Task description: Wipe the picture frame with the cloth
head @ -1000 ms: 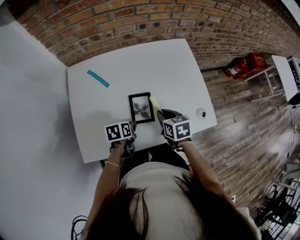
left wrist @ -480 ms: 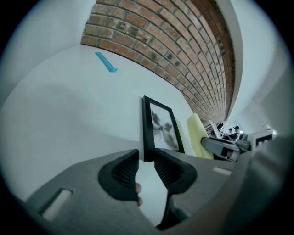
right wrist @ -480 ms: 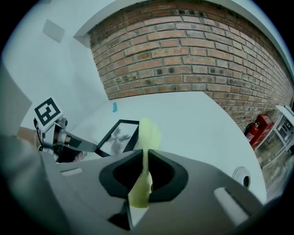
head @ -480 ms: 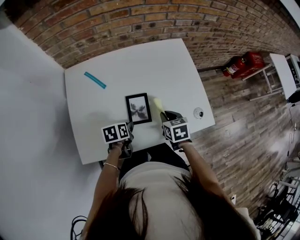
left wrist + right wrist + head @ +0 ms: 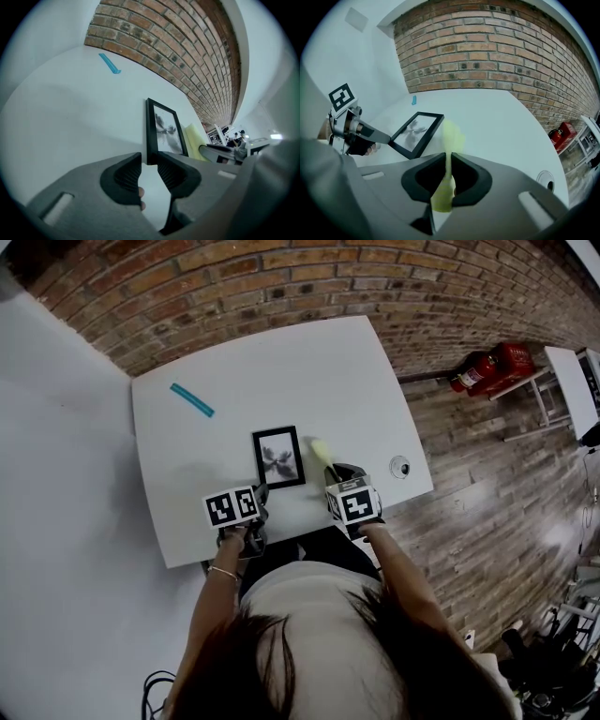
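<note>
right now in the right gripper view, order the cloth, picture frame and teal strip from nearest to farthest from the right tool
1. yellow cloth: pinched in the right tool
2. picture frame: just ahead, left
3. teal strip: far back, left

Your head camera looks steeply down over the white table (image 5: 281,362) from well above. Each gripper camera sits low, looking along its jaws toward the brick wall (image 5: 487,56) (both share the picture frame (image 5: 164,129)).
</note>
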{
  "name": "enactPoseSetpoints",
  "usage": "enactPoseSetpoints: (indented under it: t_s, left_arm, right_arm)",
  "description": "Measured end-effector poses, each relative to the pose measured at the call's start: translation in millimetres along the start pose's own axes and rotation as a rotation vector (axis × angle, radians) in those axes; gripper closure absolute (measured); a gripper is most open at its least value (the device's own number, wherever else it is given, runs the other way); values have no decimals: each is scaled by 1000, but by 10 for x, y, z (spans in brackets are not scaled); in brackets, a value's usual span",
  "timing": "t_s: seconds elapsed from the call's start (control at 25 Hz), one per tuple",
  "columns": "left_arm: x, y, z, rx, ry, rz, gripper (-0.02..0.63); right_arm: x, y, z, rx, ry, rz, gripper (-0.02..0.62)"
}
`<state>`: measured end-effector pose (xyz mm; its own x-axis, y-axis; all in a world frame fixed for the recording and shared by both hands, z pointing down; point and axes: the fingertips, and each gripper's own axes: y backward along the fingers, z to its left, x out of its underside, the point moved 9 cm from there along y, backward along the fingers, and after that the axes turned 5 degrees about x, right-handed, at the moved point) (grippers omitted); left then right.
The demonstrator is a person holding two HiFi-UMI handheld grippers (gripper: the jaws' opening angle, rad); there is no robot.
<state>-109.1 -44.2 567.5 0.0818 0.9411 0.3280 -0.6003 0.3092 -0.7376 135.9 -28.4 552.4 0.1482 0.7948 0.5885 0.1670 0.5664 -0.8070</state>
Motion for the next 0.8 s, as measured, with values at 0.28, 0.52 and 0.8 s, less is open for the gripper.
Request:
enactPoseSetpoints:
  t_s: [0.28, 0.52, 0.8]
  left_arm:
    - [1, 5, -4, -1, 9, -1, 497]
    - [-6, 22, 0, -8, -11, -1, 485]
    - [-9, 40, -5, -6, -47, 25, 451]
  right_arm:
    - [40, -83, 18, -27, 2, 28, 554]
    - [71, -139, 27, -53, -2, 52, 530]
    - [78, -140, 11, -72, -17, 55, 488]
